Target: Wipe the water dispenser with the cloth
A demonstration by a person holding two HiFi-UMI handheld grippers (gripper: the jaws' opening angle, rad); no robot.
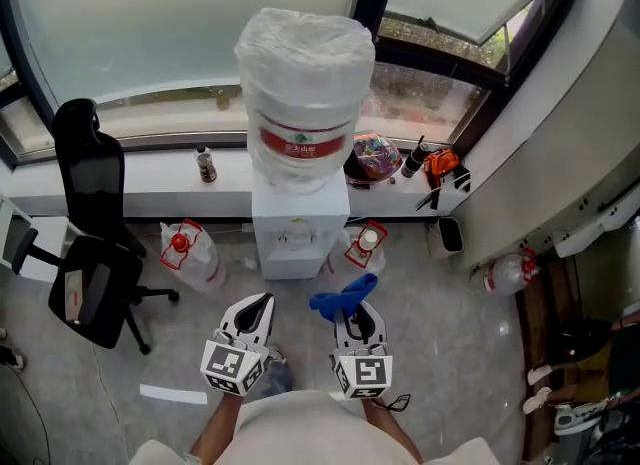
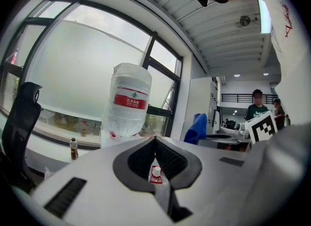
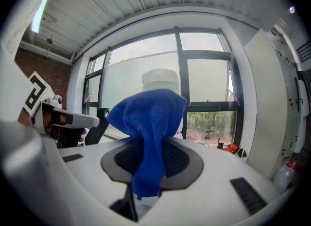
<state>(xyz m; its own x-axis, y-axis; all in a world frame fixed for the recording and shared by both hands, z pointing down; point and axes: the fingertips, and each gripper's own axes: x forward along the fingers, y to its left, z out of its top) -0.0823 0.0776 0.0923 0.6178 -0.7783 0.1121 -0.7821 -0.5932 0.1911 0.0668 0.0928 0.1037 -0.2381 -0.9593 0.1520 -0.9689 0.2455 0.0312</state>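
Observation:
The white water dispenser [image 1: 293, 238] stands against the windowsill, with a large clear bottle [image 1: 305, 93] with a red label on top of it. In the left gripper view the bottle [image 2: 127, 103] rises straight ahead. My right gripper [image 1: 356, 313] hovers just short of the dispenser's front, shut on a blue cloth [image 1: 343, 296]. The cloth [image 3: 148, 128] bunches up over the jaw tips and hides most of the dispenser in the right gripper view. My left gripper [image 1: 256, 311] is beside it on the left, shut and holding nothing, its tips meeting in the left gripper view [image 2: 155, 140].
A black office chair [image 1: 90, 243] stands at the left. Plastic water jugs [image 1: 190, 253] sit on the floor at either side of the dispenser. A small bottle [image 1: 206, 165], a bowl of packets [image 1: 375, 156] and an orange tool [image 1: 440, 165] lie on the sill. A small bin [image 1: 449, 235] is at the right.

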